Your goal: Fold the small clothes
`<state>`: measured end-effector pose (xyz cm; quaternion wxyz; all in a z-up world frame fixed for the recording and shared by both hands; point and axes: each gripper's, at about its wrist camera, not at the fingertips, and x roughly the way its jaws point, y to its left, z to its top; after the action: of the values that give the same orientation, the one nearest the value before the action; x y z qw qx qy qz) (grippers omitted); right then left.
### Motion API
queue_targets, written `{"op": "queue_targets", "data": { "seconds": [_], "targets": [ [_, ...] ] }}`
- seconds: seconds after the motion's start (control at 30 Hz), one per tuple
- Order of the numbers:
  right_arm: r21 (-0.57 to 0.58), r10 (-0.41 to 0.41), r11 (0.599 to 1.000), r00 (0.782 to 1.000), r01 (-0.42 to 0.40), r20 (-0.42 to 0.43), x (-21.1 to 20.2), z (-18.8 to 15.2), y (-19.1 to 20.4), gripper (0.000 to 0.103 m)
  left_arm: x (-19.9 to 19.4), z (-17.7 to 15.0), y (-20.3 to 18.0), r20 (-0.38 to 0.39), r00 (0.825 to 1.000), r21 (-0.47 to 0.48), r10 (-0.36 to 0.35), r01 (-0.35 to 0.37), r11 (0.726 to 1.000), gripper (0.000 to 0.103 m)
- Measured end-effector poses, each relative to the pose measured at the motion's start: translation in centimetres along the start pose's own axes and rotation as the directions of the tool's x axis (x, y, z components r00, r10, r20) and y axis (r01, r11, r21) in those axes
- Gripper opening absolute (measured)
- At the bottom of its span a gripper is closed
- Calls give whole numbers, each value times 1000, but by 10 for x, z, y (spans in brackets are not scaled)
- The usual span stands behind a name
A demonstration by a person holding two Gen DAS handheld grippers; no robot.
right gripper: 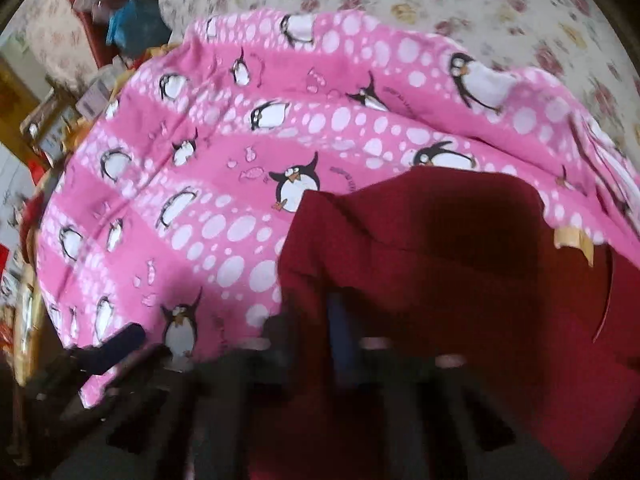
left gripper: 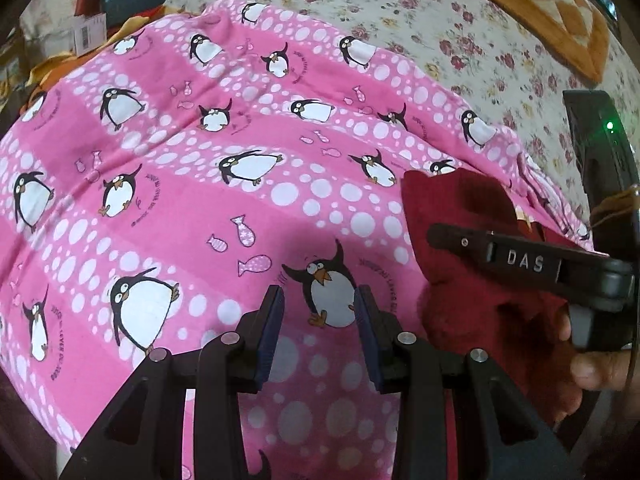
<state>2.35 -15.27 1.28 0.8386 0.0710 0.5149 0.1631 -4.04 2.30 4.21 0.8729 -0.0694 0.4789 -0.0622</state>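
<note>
A dark red small garment (left gripper: 460, 216) lies on a pink penguin-print cloth (left gripper: 192, 184) at the right of the left wrist view. My left gripper (left gripper: 320, 312) is open and empty, low over the pink cloth, left of the red garment. My right gripper (left gripper: 436, 236) reaches in from the right and lies against the red garment. In the blurred right wrist view the red garment (right gripper: 440, 248) drapes over my right gripper (right gripper: 316, 320), and the fingers appear closed on its fabric. The pink cloth (right gripper: 224, 160) spreads behind it.
The pink cloth lies on a floral bedspread (left gripper: 460, 32). An orange-brown checked cushion (left gripper: 532, 8) sits at the back right. Cluttered boxes and bags (right gripper: 80, 60) stand off the bed's left side. A yellow tag (right gripper: 572, 240) shows at the red garment's right edge.
</note>
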Motion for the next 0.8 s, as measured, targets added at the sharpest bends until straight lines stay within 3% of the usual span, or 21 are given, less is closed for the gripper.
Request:
{"op": "queue_targets", "data": {
  "seconds": [0.13,0.27,0.37,0.4,0.47,0.57,0.67,0.8],
  "targets": [
    [50,89,995,994,-92,58,-8,8,0,8,-2,4,-3,27,1000,0,6,-6,1000,15],
    [80,96,992,995,-97,17,19,7,1,9,-1,7,-7,47,999,2,-16,16,1000,15],
    [134,153,978,987,-158,41,2,3,-8,30,-4,9,-11,69,995,-1,-66,67,998,15],
    [177,187,965,981,-192,44,-10,-1,-15,47,-6,9,-12,79,993,-1,-90,90,996,15],
    [191,185,962,980,-197,77,-35,-10,-27,52,-8,11,-17,92,986,5,-137,137,991,16],
    [162,74,982,990,-93,122,-81,-32,-50,52,-9,15,-27,96,974,19,-207,206,978,20],
    [227,-70,973,989,39,130,-118,-61,-92,52,-7,16,-39,104,969,47,-226,222,974,21],
    [344,-226,921,970,181,95,-141,-98,-152,52,9,12,-50,48,989,85,-141,136,987,21]
  ]
}}
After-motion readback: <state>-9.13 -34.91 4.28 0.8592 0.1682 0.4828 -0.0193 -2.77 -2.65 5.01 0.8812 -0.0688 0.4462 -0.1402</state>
